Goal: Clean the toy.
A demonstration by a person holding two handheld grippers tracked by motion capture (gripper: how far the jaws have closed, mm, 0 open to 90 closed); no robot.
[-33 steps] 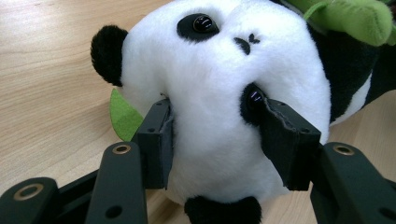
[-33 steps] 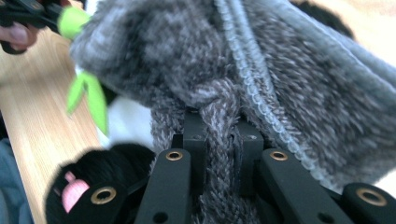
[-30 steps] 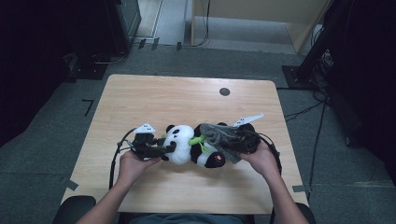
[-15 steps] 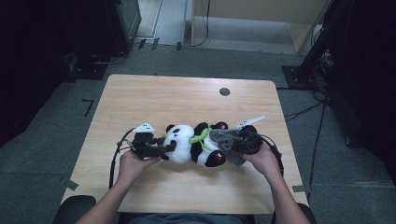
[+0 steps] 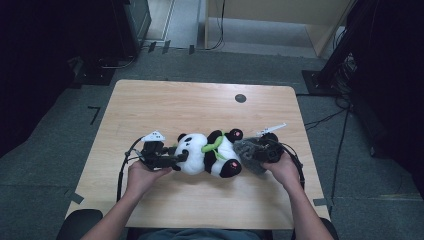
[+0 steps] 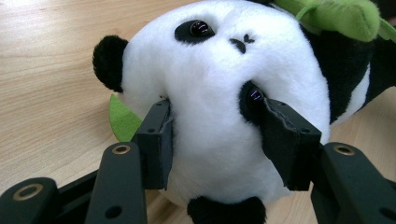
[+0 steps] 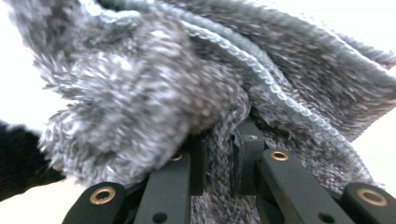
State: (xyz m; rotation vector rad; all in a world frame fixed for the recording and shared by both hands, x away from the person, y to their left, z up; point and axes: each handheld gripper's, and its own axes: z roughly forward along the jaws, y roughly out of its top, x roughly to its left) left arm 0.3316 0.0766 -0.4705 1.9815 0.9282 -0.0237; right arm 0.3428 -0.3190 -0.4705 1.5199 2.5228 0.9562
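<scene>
On the wooden bench (image 5: pixel 150 107) the panda (image 5: pixel 207 155) lies on its side near the front edge. We judge the step as pulling the grey knit (image 5: pixel 248 152) over or off the panda's feet; which one we cannot tell. The left hand-held gripper (image 6: pixel 212 140) clamps the panda's head. The right hand-held gripper (image 7: pixel 219 158) is clenched on a fold of the knit. Next, we pull along the body while the head stays pinned. The knit hides the feet.
</scene>
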